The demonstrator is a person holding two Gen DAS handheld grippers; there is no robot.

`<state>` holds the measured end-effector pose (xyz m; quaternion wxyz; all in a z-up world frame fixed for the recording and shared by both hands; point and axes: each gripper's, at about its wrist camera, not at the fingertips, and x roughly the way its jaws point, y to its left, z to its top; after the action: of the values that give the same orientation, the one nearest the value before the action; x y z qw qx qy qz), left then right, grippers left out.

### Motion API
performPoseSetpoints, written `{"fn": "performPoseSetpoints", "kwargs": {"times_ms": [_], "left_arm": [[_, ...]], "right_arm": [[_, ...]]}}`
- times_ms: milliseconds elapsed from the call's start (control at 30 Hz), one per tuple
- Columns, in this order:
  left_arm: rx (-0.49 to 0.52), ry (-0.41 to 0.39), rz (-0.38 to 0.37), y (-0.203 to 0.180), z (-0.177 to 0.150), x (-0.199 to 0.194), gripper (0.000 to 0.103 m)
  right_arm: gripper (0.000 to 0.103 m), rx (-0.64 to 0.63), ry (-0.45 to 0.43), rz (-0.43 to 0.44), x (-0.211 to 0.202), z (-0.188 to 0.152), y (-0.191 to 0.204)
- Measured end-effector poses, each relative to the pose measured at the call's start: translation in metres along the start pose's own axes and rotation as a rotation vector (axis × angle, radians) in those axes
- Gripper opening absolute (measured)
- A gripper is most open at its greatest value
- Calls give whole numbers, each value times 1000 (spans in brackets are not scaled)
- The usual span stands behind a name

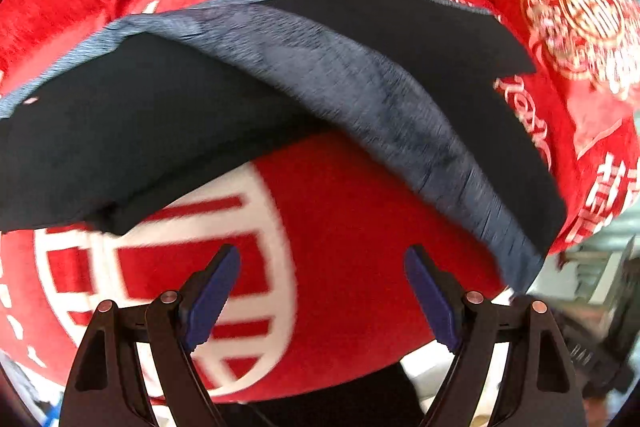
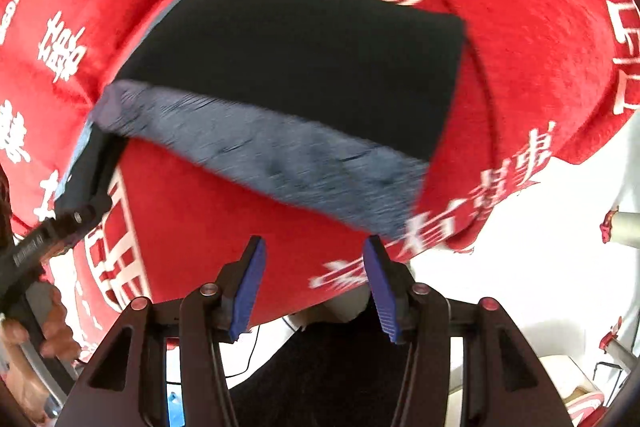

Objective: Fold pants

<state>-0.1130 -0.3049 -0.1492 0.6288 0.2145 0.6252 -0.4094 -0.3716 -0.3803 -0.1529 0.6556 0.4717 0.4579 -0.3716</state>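
Dark navy pants (image 1: 132,131) with a fuzzy grey-blue lining (image 1: 360,95) lie on a red blanket with white characters (image 1: 352,259). One part is turned over, so the lining shows as a diagonal band. My left gripper (image 1: 322,263) is open and empty, above the blanket just short of the pants' near edge. In the right wrist view the pants (image 2: 300,63) lie ahead with the lining band (image 2: 280,155) nearest. My right gripper (image 2: 316,251) is open and empty, short of that band. The left gripper (image 2: 86,183) shows at the left, at the band's left end.
The red blanket (image 2: 500,39) covers a bed and ends at the near right edge, with white floor (image 2: 540,247) beyond. A red patterned pillow (image 1: 576,23) sits at the far right. Furniture and clutter (image 1: 600,287) stand off the bed's edge.
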Motion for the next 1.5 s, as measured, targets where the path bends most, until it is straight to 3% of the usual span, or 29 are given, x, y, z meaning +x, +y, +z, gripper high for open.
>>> {"fn": "performPoseSetpoints", "kwargs": {"times_ms": [300,433,633,767,800,833,867,933,1033,1233,1500], "left_arm": [[-159,23,-124,-10,28,32,85],[-153,13,-112,-15,29,33,85],[-138,11,-86,-25,34,37,85],[-140,25,-90,-31,37,38,83],[-142,26,-93,-32,38,38,78],[-142,30,-96,-33,39,39,62],[-135,34,-98,-35,40,39,46],[-129,61,-142,-39,46,41,14],[-138,56,-165,-42,54,34,14],[-142,-26,-188,-51,84,-1,14],[-166,-104,-179,-51,149,-6,14]], "right_arm": [[55,-32,25,70,7,18,-47],[55,9,40,178,5,21,-66],[54,-80,63,329,8,25,-54],[40,-38,107,386,18,22,-62],[29,-6,120,406,19,23,-68],[13,19,131,423,20,22,-70],[6,45,145,446,19,24,-75],[4,61,162,477,17,28,-71],[3,30,162,510,-1,38,-63],[3,-88,74,553,-56,94,-33],[3,-249,-10,504,-86,229,7]]}}
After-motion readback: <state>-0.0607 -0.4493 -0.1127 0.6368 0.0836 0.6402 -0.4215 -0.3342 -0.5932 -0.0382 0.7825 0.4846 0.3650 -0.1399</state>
